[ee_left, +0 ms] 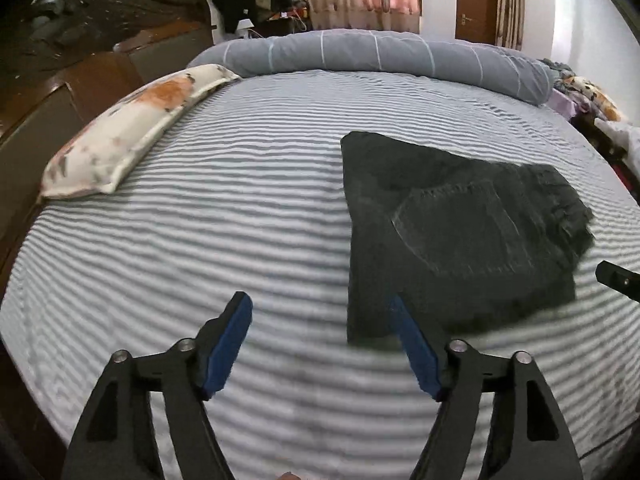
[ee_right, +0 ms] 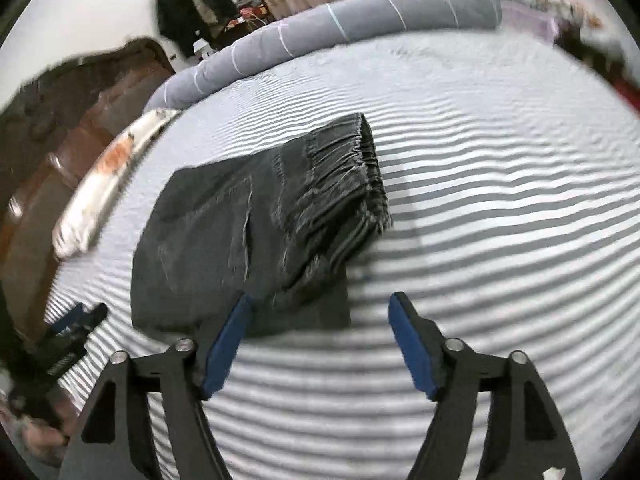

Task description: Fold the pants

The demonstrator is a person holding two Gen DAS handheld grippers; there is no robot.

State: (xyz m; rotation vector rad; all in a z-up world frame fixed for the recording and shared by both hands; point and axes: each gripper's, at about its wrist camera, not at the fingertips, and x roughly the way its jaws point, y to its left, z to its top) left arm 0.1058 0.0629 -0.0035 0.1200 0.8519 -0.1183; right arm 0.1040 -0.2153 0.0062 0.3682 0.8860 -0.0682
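Dark grey pants (ee_left: 452,232) lie folded into a compact stack on the striped bed sheet (ee_left: 200,240), a back pocket facing up. My left gripper (ee_left: 318,312) hovers open just in front of the stack's near left corner, nothing between its blue pads (ee_left: 230,344). In the right wrist view the same pants (ee_right: 260,232) show their gathered elastic waistband at the right end. My right gripper (ee_right: 320,312) stands open over the near right corner of the stack, holding nothing. The left gripper (ee_right: 76,324) appears at the lower left of that view, in a person's hand.
A floral pillow (ee_left: 132,128) lies at the left edge of the bed beside a dark wooden headboard (ee_left: 80,60). A rolled grey duvet (ee_left: 380,52) runs along the far side. Striped sheet (ee_right: 500,200) stretches bare to the right of the pants.
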